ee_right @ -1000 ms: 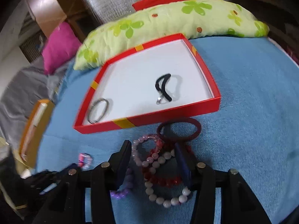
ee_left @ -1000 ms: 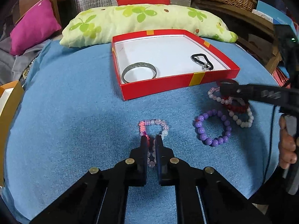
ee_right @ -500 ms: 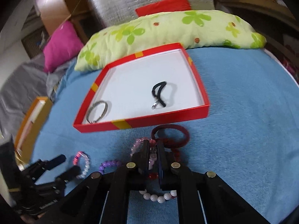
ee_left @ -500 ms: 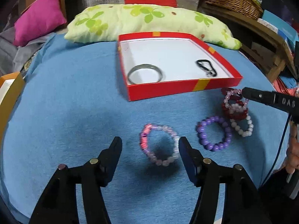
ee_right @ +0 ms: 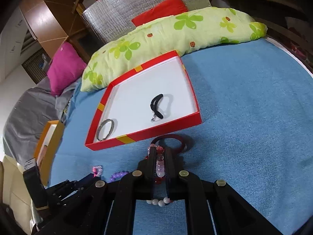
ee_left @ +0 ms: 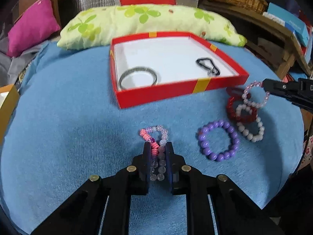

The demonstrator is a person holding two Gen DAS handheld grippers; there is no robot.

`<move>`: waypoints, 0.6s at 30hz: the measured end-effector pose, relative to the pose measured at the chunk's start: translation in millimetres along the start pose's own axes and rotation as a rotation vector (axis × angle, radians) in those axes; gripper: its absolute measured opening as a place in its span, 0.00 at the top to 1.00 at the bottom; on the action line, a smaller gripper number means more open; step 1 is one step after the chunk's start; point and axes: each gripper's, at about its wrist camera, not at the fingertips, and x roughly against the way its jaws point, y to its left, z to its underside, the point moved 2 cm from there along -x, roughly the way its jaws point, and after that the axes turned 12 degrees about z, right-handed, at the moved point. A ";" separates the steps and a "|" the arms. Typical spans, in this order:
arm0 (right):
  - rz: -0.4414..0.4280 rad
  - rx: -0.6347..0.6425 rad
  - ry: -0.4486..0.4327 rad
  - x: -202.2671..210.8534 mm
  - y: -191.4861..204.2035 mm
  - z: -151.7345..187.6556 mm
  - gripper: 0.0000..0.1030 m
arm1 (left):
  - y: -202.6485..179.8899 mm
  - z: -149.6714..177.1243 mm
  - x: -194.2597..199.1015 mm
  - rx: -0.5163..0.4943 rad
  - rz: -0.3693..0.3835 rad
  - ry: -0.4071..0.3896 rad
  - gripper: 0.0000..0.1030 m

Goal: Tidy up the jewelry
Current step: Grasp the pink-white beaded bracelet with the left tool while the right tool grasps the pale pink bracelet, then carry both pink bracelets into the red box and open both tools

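Left gripper [ee_left: 158, 146]: jaws just closed in, now narrow and clamped on the pink-and-clear mixed-bead bracelet [ee_left: 156, 137], its beads squeezed into a flat loop between the pads, far end resting on the blue towelling cloth [ee_left: 68, 127] near the middle of its near edge. Right gripper [ee_right: 160, 153]: jaws narrow too, pinched on the pale pink translucent bead bracelet [ee_left: 254, 95], seen from the left wrist with that bracelet's loop tilted up off the pile at the cloth's right edge. Beneath it, overlapping: red glossy bead bracelet [ee_left: 231, 107], white round-bead bracelet [ee_left: 252, 135], dark red smooth ring bangle [ee_right: 183, 140]. Just left of that pile, lying flat and apart: purple round-bead bracelet [ee_left: 218, 140]. Beyond, toward the cloth's far edge: shallow red cardboard box with white lining [ee_left: 156, 96], holding a silver metal bangle [ee_left: 138, 77] in its near left corner and a black cord bracelet with metal clasp [ee_left: 208, 66] toward its right side. Behind the box, along the far edge: long green flower-print pillow [ee_left: 146, 23].
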 end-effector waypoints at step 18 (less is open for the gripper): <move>-0.085 0.026 -0.057 -3.0 37.1 -32.0 0.92 | 1.1 -71.7 27.2 -0.009 0.026 -0.174 0.86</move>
